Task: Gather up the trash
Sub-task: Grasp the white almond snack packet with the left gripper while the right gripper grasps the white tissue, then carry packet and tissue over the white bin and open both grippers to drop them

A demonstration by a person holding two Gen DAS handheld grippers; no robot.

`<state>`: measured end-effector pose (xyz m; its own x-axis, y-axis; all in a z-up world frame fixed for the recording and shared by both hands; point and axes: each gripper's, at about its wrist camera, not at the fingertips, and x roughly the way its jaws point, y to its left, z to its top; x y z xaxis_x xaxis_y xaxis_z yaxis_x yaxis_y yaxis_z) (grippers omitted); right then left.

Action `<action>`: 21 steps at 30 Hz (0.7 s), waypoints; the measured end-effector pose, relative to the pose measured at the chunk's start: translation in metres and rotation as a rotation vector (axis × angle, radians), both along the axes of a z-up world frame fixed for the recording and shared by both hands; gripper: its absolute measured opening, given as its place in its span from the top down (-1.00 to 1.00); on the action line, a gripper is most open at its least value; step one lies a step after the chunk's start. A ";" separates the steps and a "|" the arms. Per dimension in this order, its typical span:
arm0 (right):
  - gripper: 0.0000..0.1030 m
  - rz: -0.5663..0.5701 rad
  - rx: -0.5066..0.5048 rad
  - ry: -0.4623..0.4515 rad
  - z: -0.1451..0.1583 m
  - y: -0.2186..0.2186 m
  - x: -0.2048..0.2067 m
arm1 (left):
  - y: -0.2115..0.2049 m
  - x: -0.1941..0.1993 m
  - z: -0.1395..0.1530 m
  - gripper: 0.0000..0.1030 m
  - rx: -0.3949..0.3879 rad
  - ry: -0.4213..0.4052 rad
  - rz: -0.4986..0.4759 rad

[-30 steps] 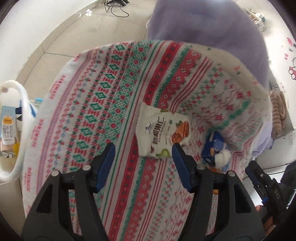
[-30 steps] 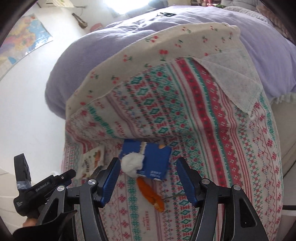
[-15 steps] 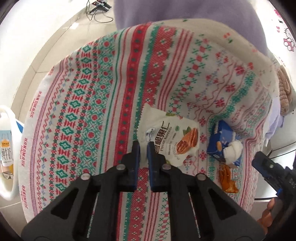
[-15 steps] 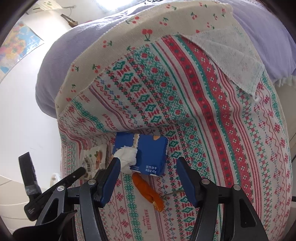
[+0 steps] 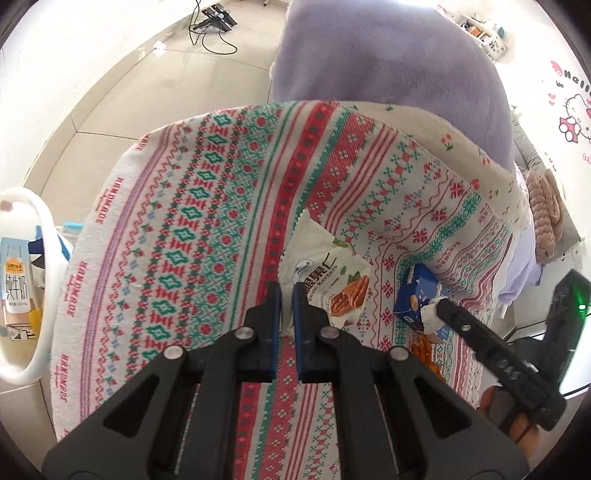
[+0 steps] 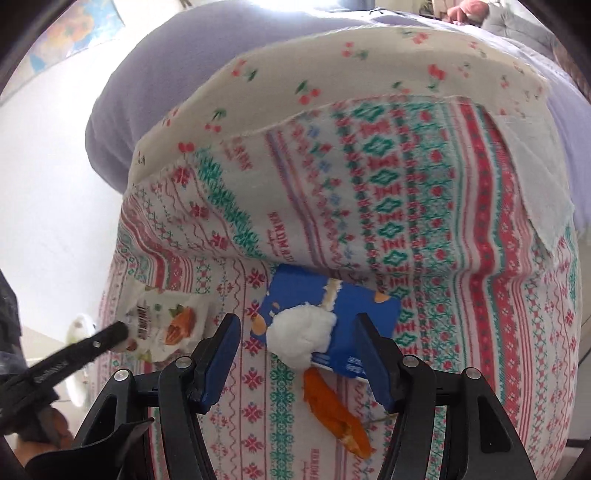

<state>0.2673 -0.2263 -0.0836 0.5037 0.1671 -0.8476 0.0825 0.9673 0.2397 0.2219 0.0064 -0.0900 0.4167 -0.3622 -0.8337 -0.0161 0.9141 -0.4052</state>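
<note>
A white nut snack packet [image 5: 332, 284] lies on the patterned blanket [image 5: 207, 206]. My left gripper [image 5: 288, 295] is shut on the packet's left edge; the right wrist view shows the same packet [image 6: 166, 325] pinched at one end. Further right lie a blue box [image 5: 413, 295], a crumpled white tissue [image 5: 430, 314] and a piece of orange peel [image 5: 424, 345]. My right gripper [image 6: 299, 347] is open just above the tissue [image 6: 303, 336] and blue box [image 6: 343, 314], which show in the gap between its fingers. The orange peel [image 6: 332, 413] lies just nearer.
A white basket [image 5: 40, 258] holding a milk carton [image 5: 16, 284] stands on the floor left of the bed. A purple duvet [image 5: 388, 62] is heaped beyond the blanket. Cables [image 5: 214, 29] lie on the tiled floor far back.
My left gripper went from open around the snack packet to shut on its edge, then rose a little. My right gripper, still open, came down closer to the tissue and blue box.
</note>
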 end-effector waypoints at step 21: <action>0.58 0.067 0.117 -0.096 0.009 0.030 -0.012 | 0.049 0.000 0.009 0.85 -0.024 -0.017 0.042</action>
